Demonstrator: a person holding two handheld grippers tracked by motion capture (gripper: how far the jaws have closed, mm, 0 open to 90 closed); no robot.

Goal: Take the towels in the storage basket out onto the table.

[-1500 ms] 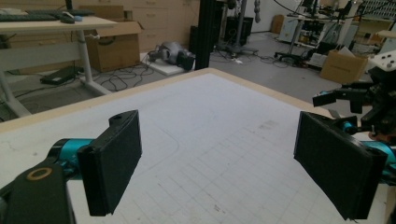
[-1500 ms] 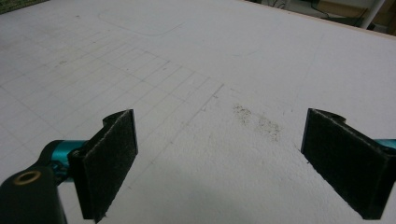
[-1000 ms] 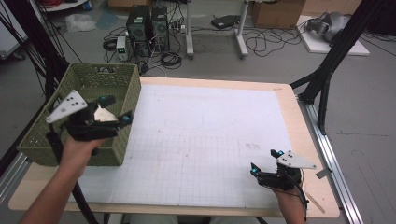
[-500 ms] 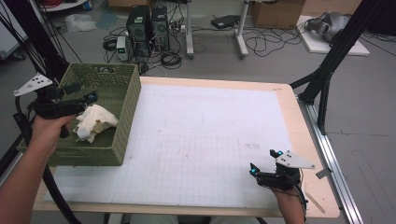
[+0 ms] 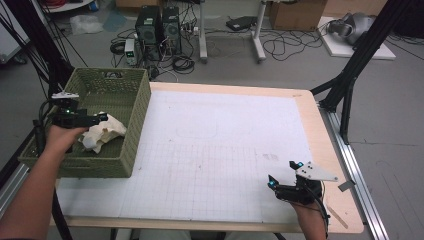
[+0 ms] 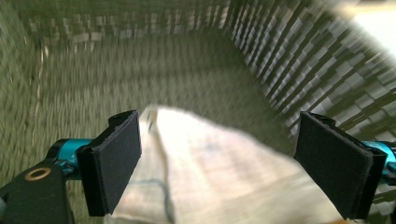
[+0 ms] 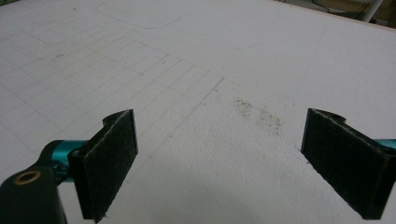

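Cloth in the basket, left gripper spread over it

The cloth (image 6: 219, 182) lies crumpled in the green basket (image 5: 137, 125); I judge it soft, light and limp, best pinched at a raised fold. My left gripper (image 6: 229, 172) hangs open above it; my right gripper (image 5: 286, 184) rests open, empty, on the table (image 5: 225, 150).

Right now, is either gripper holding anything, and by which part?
Nothing is held. The left gripper stands open over the cream cloth in the green basket; the right gripper is open above the table.
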